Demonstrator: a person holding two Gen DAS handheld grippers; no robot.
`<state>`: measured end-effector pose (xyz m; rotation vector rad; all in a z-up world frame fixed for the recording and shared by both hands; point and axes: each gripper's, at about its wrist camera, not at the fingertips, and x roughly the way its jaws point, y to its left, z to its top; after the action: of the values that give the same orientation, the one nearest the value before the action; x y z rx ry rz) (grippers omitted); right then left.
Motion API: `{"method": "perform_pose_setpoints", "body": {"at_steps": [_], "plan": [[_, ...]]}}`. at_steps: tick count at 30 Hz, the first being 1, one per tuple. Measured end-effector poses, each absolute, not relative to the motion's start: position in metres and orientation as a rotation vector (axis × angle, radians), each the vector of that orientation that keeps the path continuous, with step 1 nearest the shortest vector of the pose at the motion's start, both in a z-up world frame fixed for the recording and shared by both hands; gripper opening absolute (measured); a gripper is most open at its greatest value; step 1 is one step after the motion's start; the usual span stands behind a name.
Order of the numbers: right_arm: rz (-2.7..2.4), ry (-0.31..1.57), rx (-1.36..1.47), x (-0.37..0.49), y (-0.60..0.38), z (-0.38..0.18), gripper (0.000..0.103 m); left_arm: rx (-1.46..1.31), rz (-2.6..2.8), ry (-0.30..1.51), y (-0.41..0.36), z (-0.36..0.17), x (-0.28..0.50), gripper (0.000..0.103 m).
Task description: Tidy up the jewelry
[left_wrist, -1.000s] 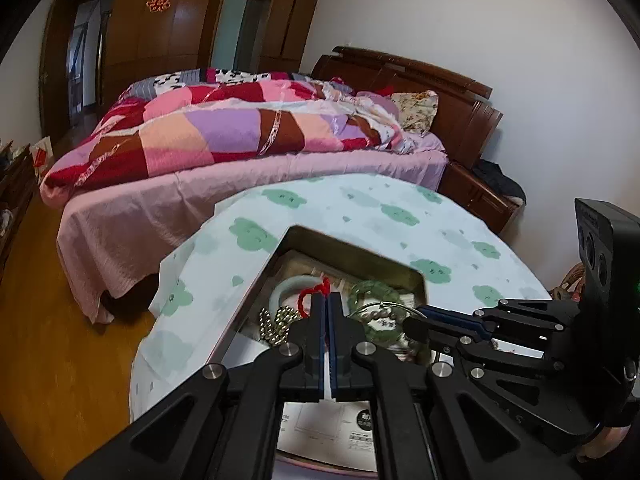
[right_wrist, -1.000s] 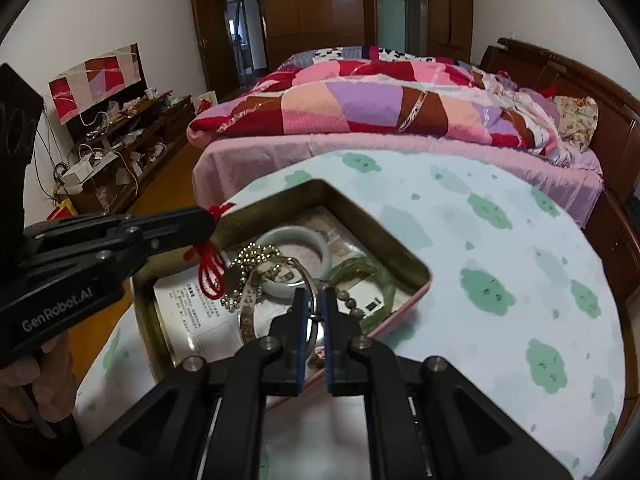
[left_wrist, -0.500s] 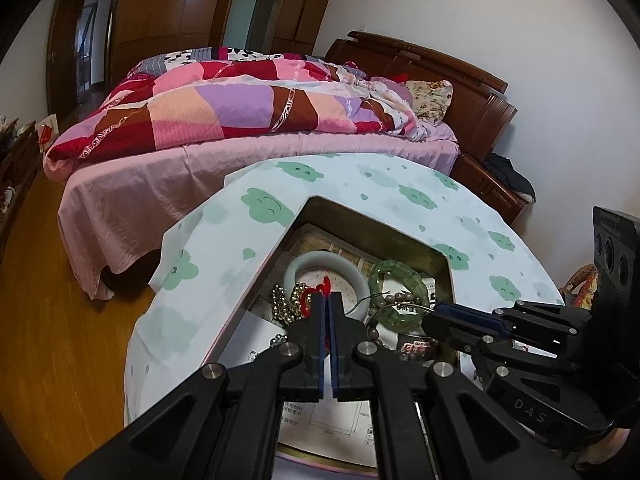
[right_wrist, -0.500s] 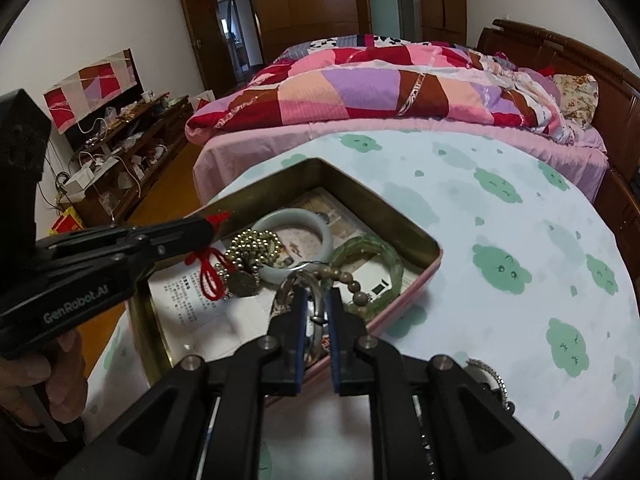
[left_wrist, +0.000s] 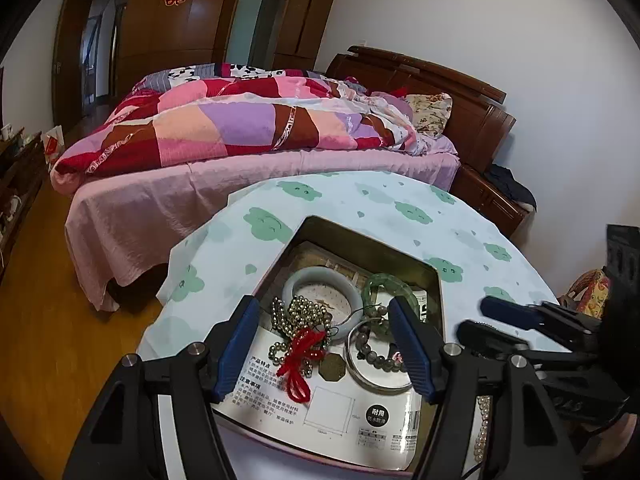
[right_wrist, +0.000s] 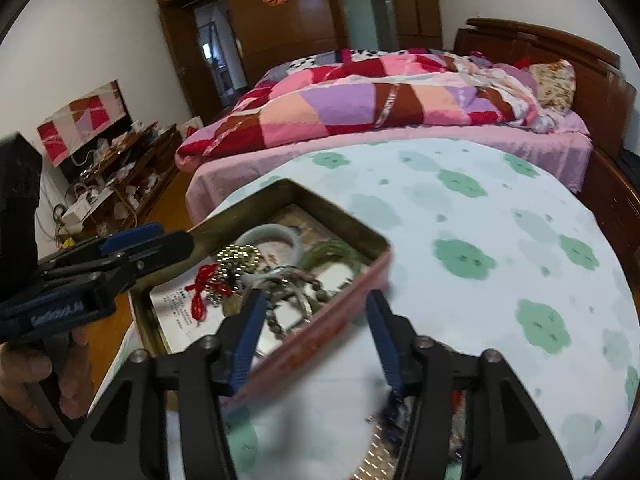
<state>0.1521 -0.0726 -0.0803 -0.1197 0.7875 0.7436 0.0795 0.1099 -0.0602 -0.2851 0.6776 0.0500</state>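
Note:
An open metal tin (left_wrist: 362,237) (right_wrist: 280,190) sits on the round table and holds jewelry. Inside lie a pale jade bangle (left_wrist: 320,280) (right_wrist: 276,234), a green bangle (left_wrist: 386,283), a metal bead chain with a red knotted cord (left_wrist: 300,354) (right_wrist: 202,284), a silver bangle and a dark bead bracelet (left_wrist: 374,354). My left gripper (left_wrist: 324,346) is open and empty above the tin. My right gripper (right_wrist: 314,340) is open and empty over the tin's near right edge. A pearl strand (left_wrist: 480,426) and a gold band (right_wrist: 374,456) lie on the cloth outside the tin.
The table wears a white cloth with green clouds (right_wrist: 480,248). A bed with a patchwork quilt (left_wrist: 240,128) stands close behind the table. A low cabinet with clutter (right_wrist: 112,184) lines the left wall. The wood floor (left_wrist: 48,340) is to the left.
Both grippers have opened. The left one let the red-corded bead chain drop into the tin, the right one let go of the silver bangle. The right gripper has pulled back to the right.

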Motion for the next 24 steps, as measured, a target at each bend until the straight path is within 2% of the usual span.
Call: {"method": "perform_pose_setpoints", "body": {"at_steps": [11, 15, 24], "plan": [[0.650, 0.796, -0.079, 0.142, -0.130, -0.077, 0.067, -0.223, 0.015, 0.689, 0.076, -0.062, 0.073, 0.067], [0.597, 0.793, -0.083, 0.136, -0.154, -0.081, 0.073, -0.169, -0.021, 0.694, 0.053, -0.063, 0.070, 0.067], [0.495, 0.838, -0.045, 0.132, -0.201, -0.107, 0.074, -0.090, -0.098, 0.727, 0.009, -0.069, 0.070, 0.067]]}}
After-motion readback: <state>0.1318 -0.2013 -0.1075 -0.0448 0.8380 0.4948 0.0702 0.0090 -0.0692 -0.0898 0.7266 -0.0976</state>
